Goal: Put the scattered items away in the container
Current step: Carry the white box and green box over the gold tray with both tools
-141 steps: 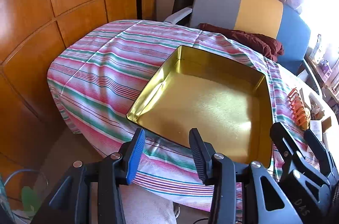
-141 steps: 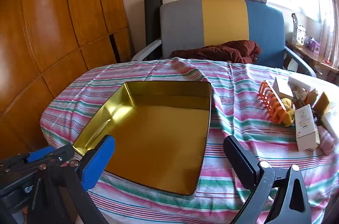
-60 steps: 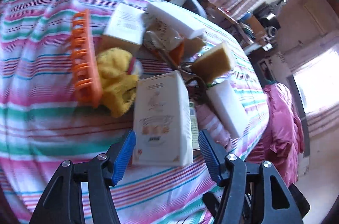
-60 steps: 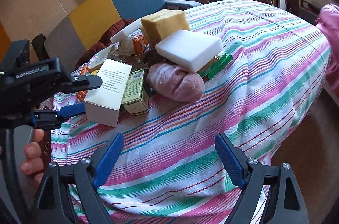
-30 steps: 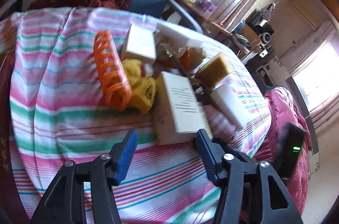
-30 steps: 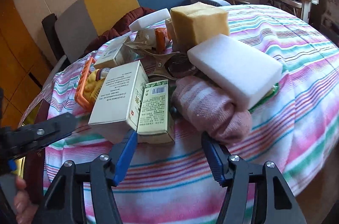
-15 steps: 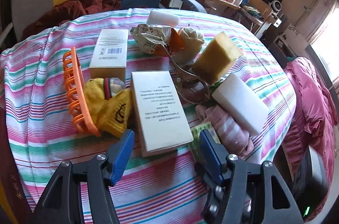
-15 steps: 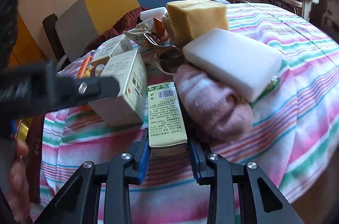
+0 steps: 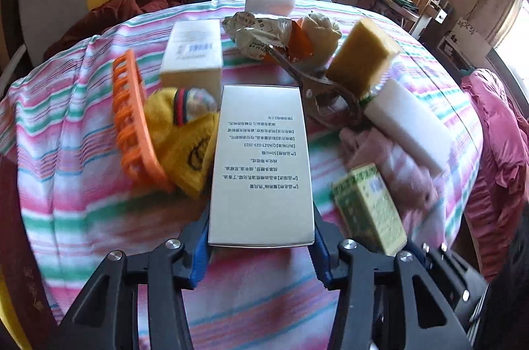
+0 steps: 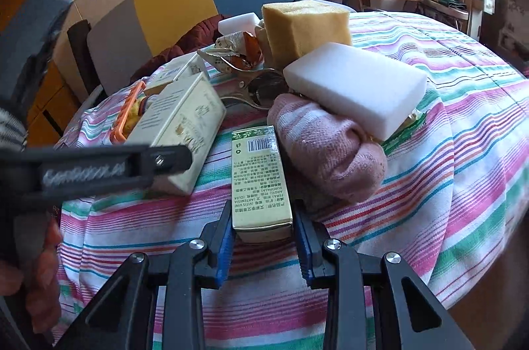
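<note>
Boxes got grabbed by both tongs.
Left tongs [image 9: 261, 242] squeezed the tall white cardboard box [image 9: 261, 164]; right tongs [image 10: 263, 245] squeezed the small green cardboard box [image 10: 259, 178].

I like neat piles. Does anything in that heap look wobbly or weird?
Yes. The white foam block lies tilted on the pink sock, with the yellow sponge propped aslant behind it. Metal pliers poke out from beneath.

Motion blurs the green box [image 9: 368, 208] and pink cloth [image 9: 393, 161] at lower right; the scissors [image 10: 261, 87] are half buried under sponges.
</note>
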Tool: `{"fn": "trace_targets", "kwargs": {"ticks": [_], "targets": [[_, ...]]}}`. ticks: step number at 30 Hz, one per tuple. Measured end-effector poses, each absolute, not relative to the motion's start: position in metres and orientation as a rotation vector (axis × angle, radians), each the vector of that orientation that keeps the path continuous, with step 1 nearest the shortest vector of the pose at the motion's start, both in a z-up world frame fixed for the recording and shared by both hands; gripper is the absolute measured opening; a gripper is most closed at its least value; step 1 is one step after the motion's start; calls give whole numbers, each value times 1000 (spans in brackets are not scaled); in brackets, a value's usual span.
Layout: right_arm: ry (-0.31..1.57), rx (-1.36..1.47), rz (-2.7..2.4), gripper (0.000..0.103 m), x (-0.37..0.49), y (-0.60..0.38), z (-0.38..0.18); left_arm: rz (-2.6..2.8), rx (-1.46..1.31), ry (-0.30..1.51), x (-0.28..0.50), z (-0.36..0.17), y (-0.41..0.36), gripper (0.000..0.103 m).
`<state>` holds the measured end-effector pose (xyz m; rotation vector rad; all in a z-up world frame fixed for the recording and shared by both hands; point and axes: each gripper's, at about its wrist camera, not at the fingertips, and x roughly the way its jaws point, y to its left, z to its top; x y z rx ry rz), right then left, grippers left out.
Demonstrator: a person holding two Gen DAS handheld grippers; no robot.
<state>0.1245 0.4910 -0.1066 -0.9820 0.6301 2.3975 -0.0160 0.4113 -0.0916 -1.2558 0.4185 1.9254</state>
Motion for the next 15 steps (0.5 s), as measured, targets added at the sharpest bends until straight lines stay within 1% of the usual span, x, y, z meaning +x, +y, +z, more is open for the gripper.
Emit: {"fn": "trace_targets", "kwargs": {"ticks": [7,15], "targets": [[710,-1035,2396,33,124,473,-98,1937,-1264,373,7,-89,344,51],[675,-1138,2464,32,127,416,-96,1991,-1308,310,23,-88,264,51]]}}
